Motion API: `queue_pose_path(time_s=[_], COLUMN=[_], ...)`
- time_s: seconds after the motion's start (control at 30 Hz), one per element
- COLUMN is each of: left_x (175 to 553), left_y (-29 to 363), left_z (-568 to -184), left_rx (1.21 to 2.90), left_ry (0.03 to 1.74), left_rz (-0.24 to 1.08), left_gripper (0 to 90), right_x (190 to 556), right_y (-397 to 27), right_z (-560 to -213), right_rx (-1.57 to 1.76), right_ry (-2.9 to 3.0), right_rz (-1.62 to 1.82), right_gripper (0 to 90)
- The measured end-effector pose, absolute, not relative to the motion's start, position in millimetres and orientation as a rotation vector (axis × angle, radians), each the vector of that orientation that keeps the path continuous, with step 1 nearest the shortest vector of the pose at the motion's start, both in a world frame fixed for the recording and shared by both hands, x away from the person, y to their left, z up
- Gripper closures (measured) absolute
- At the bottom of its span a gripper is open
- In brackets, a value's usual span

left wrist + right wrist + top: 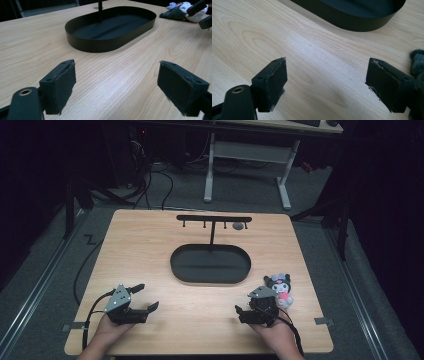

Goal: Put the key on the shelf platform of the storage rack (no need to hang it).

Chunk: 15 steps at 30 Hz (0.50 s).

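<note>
My left gripper (146, 296) rests low on the wooden table (150, 250), jaws spread wide with only bare wood between them. My right gripper (245, 302) sits at the near right, jaws likewise spread and empty. A plush toy (279, 287) lies just beside its outer jaw. The black oval tray (210, 263), with its hook stand (213, 220), sits mid-table ahead of both.

No text, label, brand, number or sign can be read anywhere in these views.
</note>
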<state>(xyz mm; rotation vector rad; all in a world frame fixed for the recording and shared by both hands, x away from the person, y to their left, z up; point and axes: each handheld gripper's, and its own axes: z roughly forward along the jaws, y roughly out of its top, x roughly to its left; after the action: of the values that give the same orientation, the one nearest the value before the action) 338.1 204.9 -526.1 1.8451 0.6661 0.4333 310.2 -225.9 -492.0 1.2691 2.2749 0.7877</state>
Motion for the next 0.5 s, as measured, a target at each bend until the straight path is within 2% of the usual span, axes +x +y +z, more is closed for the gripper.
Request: queue_pose_path(time_s=[0.5], left_x=[337.7], left_y=[205.1], left_z=[-526.1], left_rx=[1.844], left_ry=[0.667], left_rz=[0.434], left_gripper=[15.5], right_x=[319.2], right_y=[-225.3], right_z=[-493.2], right_rx=[1.322], right_ry=[2.373], right_rz=[0.677], right_gripper=[22.8])
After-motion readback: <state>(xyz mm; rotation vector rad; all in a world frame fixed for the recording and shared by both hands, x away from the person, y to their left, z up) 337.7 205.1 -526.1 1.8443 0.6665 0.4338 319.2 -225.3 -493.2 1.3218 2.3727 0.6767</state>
